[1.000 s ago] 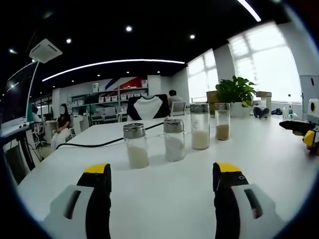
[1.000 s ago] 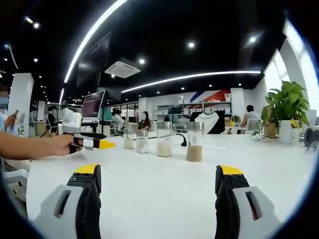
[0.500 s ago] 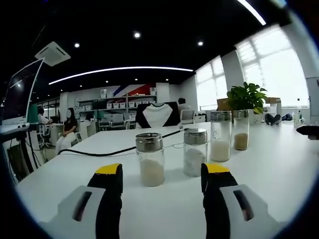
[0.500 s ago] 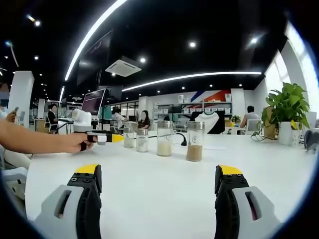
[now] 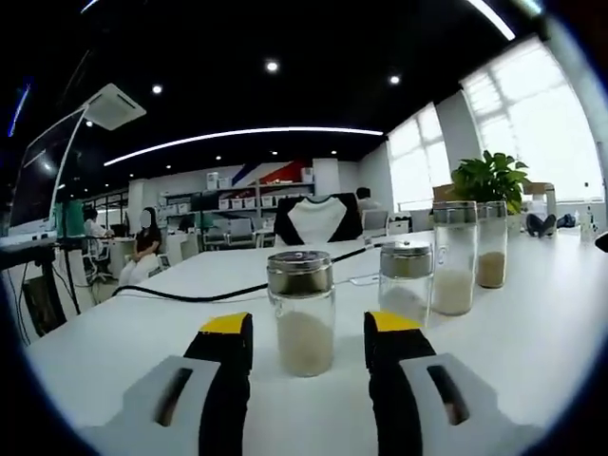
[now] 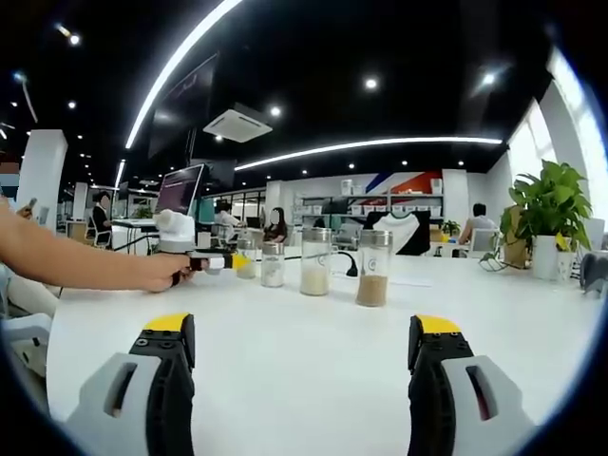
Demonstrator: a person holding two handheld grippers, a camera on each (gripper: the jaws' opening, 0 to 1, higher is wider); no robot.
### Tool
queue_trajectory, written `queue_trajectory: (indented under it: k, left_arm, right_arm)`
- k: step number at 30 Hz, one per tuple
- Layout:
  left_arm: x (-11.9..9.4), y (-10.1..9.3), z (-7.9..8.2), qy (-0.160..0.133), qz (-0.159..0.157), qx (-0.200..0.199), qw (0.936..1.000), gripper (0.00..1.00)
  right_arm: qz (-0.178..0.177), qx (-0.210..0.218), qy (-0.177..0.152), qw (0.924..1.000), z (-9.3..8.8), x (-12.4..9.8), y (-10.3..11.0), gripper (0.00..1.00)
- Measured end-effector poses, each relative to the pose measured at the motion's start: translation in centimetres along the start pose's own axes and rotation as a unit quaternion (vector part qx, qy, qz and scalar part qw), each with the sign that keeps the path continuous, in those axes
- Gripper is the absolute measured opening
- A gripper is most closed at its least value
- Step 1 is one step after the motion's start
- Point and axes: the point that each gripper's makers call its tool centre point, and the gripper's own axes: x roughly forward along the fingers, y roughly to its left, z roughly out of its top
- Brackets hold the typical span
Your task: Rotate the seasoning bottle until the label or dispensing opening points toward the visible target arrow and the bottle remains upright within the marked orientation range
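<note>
Four glass seasoning bottles with metal lids stand upright in a row on the white table (image 5: 532, 332). The nearest short bottle (image 5: 301, 313), a third full of pale powder, stands between the yellow-tipped jaws of my left gripper (image 5: 310, 323), which is open with a small gap on each side. Behind it come another short bottle (image 5: 407, 280) and two tall bottles (image 5: 454, 256). In the right gripper view a person's hand holds the left gripper (image 6: 233, 260) at the row's left end, next to a short bottle (image 6: 273, 264). My right gripper (image 6: 304, 328) is open over bare table, well short of the bottles.
A black cable (image 5: 190, 290) runs across the table behind the bottles. A potted plant (image 6: 551, 204) stands at the far right edge. Beyond the table are a black-and-white chair back (image 5: 316, 220), a seated person (image 5: 147, 237) and office desks.
The left gripper has moved forward to the nearest short bottle and its jaws have narrowed around it. The right gripper has stayed put.
</note>
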Motion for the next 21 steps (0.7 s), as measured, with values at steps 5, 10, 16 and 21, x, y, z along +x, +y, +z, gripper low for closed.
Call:
queue_trajectory:
  k: [5,10,16,21]
  left_arm:
    - [0.7,-0.2,-0.5,0.013,-0.005,0.011,0.9998,0.48]
    - [1.2,-0.1,-0.3,0.007,-0.005,0.016,0.9998,0.47]
    - [1.7,-0.2,-0.9,0.024,0.0,0.035,0.9991,0.4]
    - [1.9,-0.2,-0.9,0.029,0.003,0.029,0.9991,0.36]
  right_arm:
    - [-0.001,0.004,-0.003,1.0,0.1,-0.1,-0.1,0.94]
    - [0.006,0.005,-0.009,0.9999,0.3,-0.1,0.2,0.94]
    - [0.005,0.005,-0.008,0.9999,0.3,-0.1,0.2,0.94]
    - [0.011,0.002,-0.008,0.9999,0.3,-0.1,0.5,0.94]
